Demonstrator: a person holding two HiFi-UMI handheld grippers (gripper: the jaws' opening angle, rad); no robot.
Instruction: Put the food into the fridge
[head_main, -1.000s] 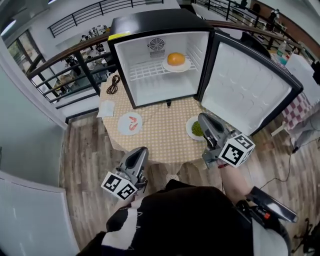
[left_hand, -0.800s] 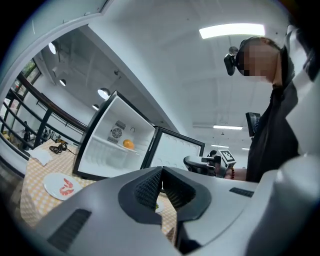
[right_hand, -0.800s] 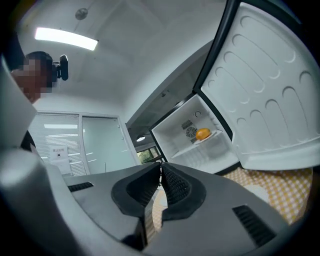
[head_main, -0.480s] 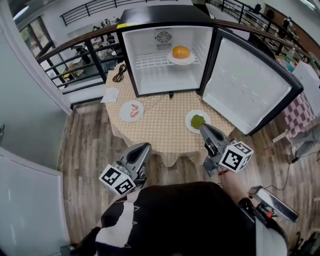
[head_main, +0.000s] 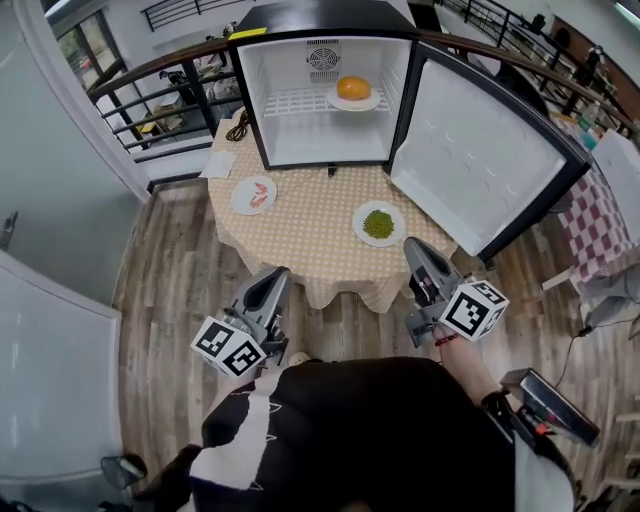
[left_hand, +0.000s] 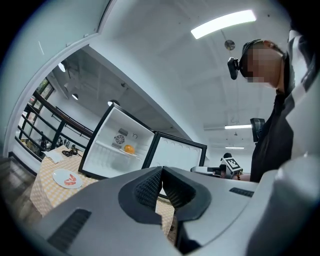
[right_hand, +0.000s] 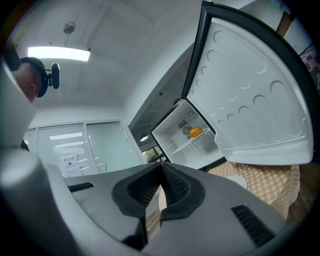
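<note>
Overhead, green food (head_main: 378, 223) on a white plate (head_main: 358, 222) is sitting near the table's (head_main: 300, 240) right edge, pink shrimp (head_main: 256, 194) near its left — orange food (head_main: 353, 88) is resting inside the fridge (head_main: 290, 130). In the left gripper view, the left gripper (left_hand: 162, 172) is holding its jaws together, empty. In the right gripper view, the right gripper (right_hand: 161, 170) is doing likewise.

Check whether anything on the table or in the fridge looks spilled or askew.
Nothing stands out. The plates of red food and green food lie flat on the table; the orange food sits on the fridge shelf.
</note>
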